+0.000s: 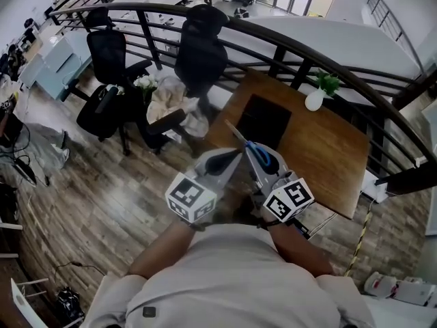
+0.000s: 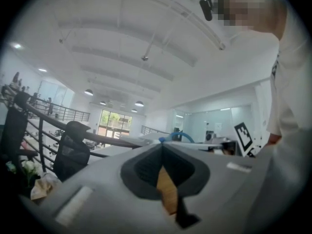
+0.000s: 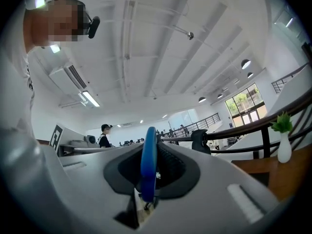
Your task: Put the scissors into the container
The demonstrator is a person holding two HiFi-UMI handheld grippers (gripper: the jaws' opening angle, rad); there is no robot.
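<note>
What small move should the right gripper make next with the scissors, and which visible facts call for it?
Probably carry the right gripper forward over the wooden table toward the dark container. Its jaws are closed on the blue-handled scissors, which are held in the air short of the container, with the blades pointing roughly toward it.

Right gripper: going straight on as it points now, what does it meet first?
Way looks free: the right gripper, shut on the scissors, tilts up toward open hall above the railing. The table sits low and right of that line; depth unclear.
</note>
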